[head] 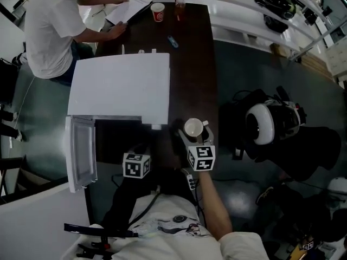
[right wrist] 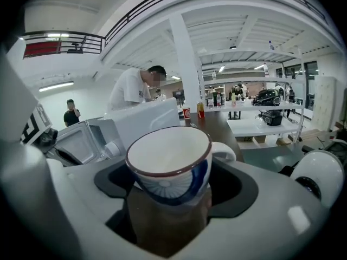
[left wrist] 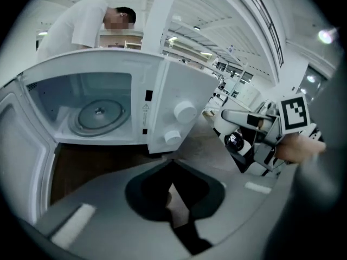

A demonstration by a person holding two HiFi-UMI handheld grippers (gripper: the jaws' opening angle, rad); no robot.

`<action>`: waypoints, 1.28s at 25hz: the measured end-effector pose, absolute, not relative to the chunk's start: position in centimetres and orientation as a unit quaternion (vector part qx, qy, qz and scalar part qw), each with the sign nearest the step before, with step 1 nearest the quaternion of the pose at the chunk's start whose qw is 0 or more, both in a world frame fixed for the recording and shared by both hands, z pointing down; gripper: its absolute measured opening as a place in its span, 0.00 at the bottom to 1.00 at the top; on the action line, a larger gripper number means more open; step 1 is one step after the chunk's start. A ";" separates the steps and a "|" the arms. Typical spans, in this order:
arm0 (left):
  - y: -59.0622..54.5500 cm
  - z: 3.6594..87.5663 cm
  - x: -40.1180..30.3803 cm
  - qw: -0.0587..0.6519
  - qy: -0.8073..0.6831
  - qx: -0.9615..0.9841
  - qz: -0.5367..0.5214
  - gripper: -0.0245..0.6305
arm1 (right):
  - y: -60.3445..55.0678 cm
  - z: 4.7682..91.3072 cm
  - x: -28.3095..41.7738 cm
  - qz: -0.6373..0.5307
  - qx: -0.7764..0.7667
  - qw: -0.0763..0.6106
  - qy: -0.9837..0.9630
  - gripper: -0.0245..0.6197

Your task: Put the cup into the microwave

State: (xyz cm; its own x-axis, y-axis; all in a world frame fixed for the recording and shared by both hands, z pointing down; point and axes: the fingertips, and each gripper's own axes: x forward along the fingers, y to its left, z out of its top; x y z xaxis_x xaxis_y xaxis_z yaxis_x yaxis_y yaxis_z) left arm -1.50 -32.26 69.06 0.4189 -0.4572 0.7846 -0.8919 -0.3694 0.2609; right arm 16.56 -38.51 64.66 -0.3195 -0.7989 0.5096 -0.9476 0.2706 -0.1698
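A white cup (head: 193, 128) with a blue pattern and dark rim sits upright between the jaws of my right gripper (head: 191, 136), which is shut on it just right of the microwave's front corner. In the right gripper view the cup (right wrist: 171, 164) fills the middle, handle to the right, held by the right gripper (right wrist: 168, 202). The white microwave (head: 119, 85) stands on the dark table (head: 192, 64) with its door (head: 81, 153) swung open to the left. My left gripper (head: 142, 148) is in front of the cavity. From the left gripper (left wrist: 172, 206), shut and holding nothing, I see the turntable (left wrist: 100, 112) inside.
A person in a white shirt (head: 51, 26) leans over papers (head: 127, 7) at the table's far end. A red paper cup (head: 158, 11) and a bottle (head: 180, 7) stand there. A black seat with a white helmet-like object (head: 263, 124) is to the right.
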 end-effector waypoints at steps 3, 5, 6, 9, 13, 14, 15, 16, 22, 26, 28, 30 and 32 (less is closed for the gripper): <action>-33.2 67.8 -1.7 0.332 -0.446 0.777 0.296 0.04 | -38.0 63.2 15.9 0.223 0.558 0.159 -0.783 0.67; -33.6 66.8 -1.6 0.320 -0.451 0.784 0.282 0.04 | -37.5 62.4 15.6 0.220 0.556 0.156 -0.786 0.67; -33.8 66.3 -1.6 0.312 -0.454 0.788 0.275 0.04 | -37.1 62.0 15.4 0.218 0.554 0.155 -0.788 0.67; -34.2 64.8 -1.5 0.285 -0.465 0.798 0.258 0.04 | -36.2 61.0 15.0 0.211 0.547 0.153 -0.796 0.67; -34.4 63.5 -1.6 0.260 -0.481 0.806 0.229 0.04 | -34.8 59.9 14.2 0.204 0.531 0.155 -0.808 0.67; -34.5 63.2 -1.8 0.255 -0.485 0.806 0.222 0.04 | -34.5 59.6 13.9 0.202 0.526 0.156 -0.812 0.67; -34.5 62.9 -2.0 0.251 -0.490 0.807 0.215 0.04 | -34.3 59.3 13.5 0.200 0.520 0.156 -0.816 0.67; -34.7 62.7 -2.3 0.247 -0.495 0.807 0.209 0.04 | -34.1 59.0 13.0 0.197 0.514 0.156 -0.820 0.67; -35.1 61.3 -3.9 0.223 -0.510 0.810 0.185 0.04 | -33.5 57.9 9.7 0.189 0.481 0.159 -0.841 0.67; -35.4 61.1 -4.8 0.202 -0.522 0.811 0.172 0.04 | -33.2 57.9 7.6 0.179 0.461 0.161 -0.854 0.67; -35.5 61.1 -5.4 0.195 -0.530 0.808 0.167 0.04 | -33.1 58.0 6.6 0.175 0.453 0.159 -0.859 0.67; -35.5 60.9 -6.6 0.195 -0.535 0.806 0.163 0.04 | -33.1 57.7 5.2 0.174 0.447 0.159 -0.863 0.67; -35.7 60.4 -8.4 0.196 -0.538 0.804 0.160 0.04 | -33.3 57.2 3.1 0.175 0.440 0.161 -0.866 0.67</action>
State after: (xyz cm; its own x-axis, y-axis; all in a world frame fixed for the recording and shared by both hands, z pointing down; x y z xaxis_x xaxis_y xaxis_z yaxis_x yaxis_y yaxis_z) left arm -8.37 -35.67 60.39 0.3701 -0.8024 0.4682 -0.9278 -0.3450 0.1422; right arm 3.09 -33.27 57.23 -0.5598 -0.7061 0.4336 -0.8191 0.5508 -0.1605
